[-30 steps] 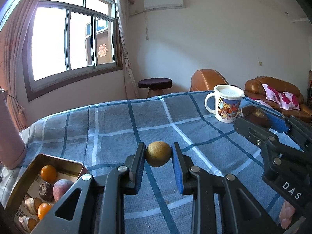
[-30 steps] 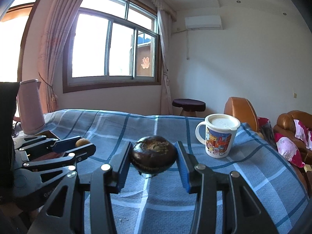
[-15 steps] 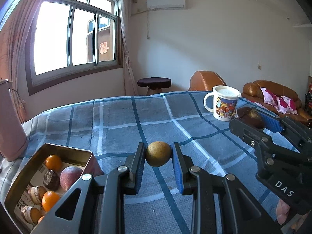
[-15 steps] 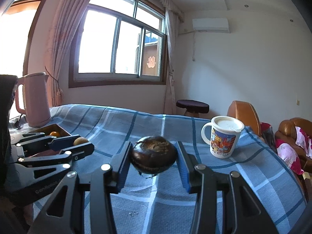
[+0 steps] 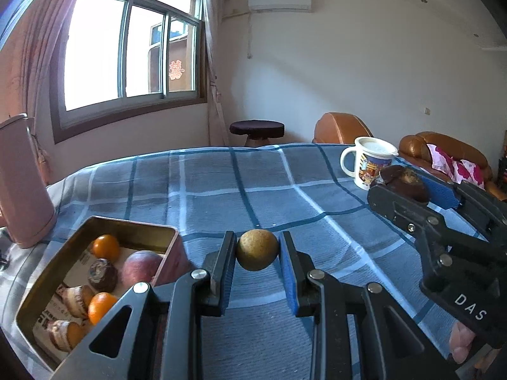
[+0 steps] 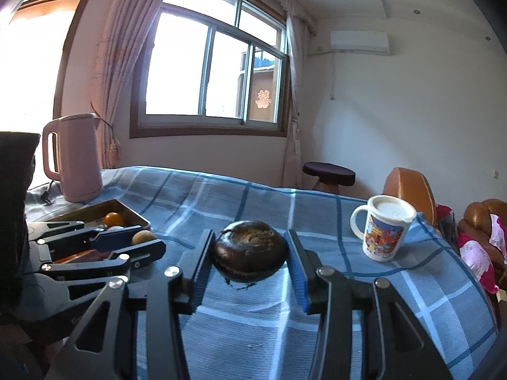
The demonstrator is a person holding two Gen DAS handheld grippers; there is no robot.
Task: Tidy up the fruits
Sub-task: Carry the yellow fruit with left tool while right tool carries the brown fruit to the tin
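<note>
Left wrist view: the left gripper [image 5: 257,264] has its two fingers [image 5: 224,259] closed on a small round yellow-brown fruit [image 5: 257,250], holding it clear above a worktop covered with a blue checked cloth [image 5: 221,190]. Down at the left, just beside this gripper, stands an open metal tin [image 5: 133,231] holding two small oranges [image 5: 106,247], a reddish peach-like fruit [image 5: 141,267], a dark round fruit and some pale brown pieces. A pink kettle [image 5: 22,183] stands behind the tin at the far left. At the right edge, the right gripper [image 5: 412,186] reaches in, and a lidded cartoon mug [image 5: 369,166] stands on the cloth behind it. Right wrist view: the right gripper [image 6: 250,259] has its fingers [image 6: 201,266] clamped on a larger dark purple-brown round fruit [image 6: 249,255], lifted above the cloth. The left gripper [image 6: 142,243] shows at the left with its yellow-brown fruit [image 6: 142,237], in front of the tin [image 6: 126,209].
</note>
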